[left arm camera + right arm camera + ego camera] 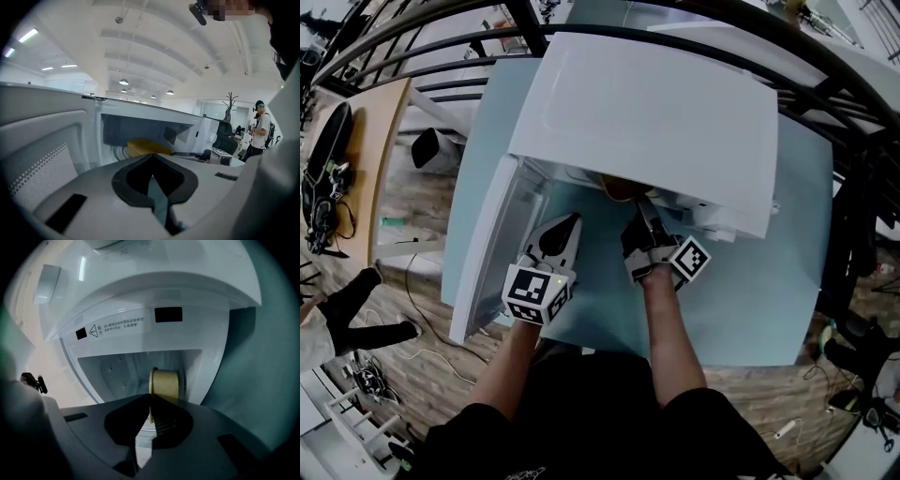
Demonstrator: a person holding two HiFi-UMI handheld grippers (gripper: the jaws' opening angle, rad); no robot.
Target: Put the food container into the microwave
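**Right claw** [150, 398] – jaws pressed together on a thin yellow edge, the rim of the food container [165, 383]. The tips reach into the mouth of the microwave [656, 122]. In the head view its marker cube [691, 258] sits at the rear of the claw, toward the person.

**Food container** – yellow, round-walled. It is held at the rim by the right claw, and its body lies just beyond and slightly right of the tips, inside the white cavity. From the left claw it shows ahead and a little to the left, low in the cavity opening.

**Left claw** [151, 155] – jaws pressed together with nothing between them. It hangs outside the microwave, in front of the opening, apart from the container. It is beside the right claw and further back from the cavity. Its marker cube [537, 292] is at the rear.

**Microwave** – white, standing on the pale blue desk [741, 309], directly ahead of both claws. A warning label [119, 326] runs along the frame above the right claw's tips.

**Door** [42, 159] – swung open, to the left of the left claw, with a dotted screen panel on its inner face.

**Background** – a person [259, 131] stands far off to the right of the left claw, past the microwave, near a coat stand [229, 105].
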